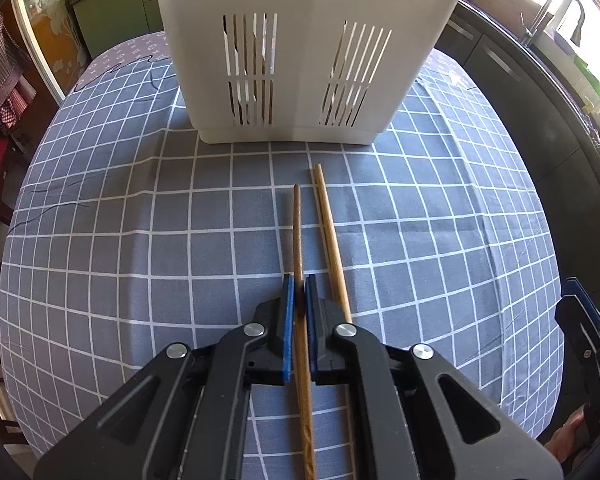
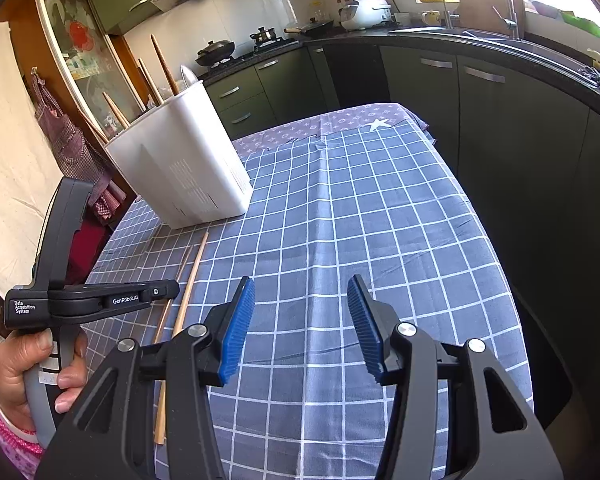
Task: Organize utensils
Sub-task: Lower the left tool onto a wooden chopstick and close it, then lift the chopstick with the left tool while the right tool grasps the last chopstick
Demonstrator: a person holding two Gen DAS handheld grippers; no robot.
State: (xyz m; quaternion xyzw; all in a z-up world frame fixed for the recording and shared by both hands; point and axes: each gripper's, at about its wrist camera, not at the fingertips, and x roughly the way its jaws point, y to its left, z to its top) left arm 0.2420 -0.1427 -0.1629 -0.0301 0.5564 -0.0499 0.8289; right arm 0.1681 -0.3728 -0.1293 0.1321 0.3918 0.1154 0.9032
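My left gripper [image 1: 299, 286] is shut on a dark wooden chopstick [image 1: 298, 232] that lies along the checked tablecloth [image 1: 140, 240], its tip pointing at the white slotted utensil holder [image 1: 300, 40]. A second, lighter chopstick [image 1: 330, 232] lies on the cloth just right of it. In the right wrist view the left gripper [image 2: 100, 300] is at the left over both chopsticks [image 2: 190, 280], and the holder [image 2: 188, 168] stands behind with several wooden utensils [image 2: 164, 64] sticking out. My right gripper [image 2: 302, 292] is open and empty above the cloth.
The table's right edge [image 2: 492, 240] drops off toward dark kitchen cabinets [image 2: 500, 120]. A stove with pans [image 2: 236, 50] and a sink [image 2: 460, 28] are far behind. A cabinet with hanging cloth [image 2: 64, 136] stands to the left of the table.
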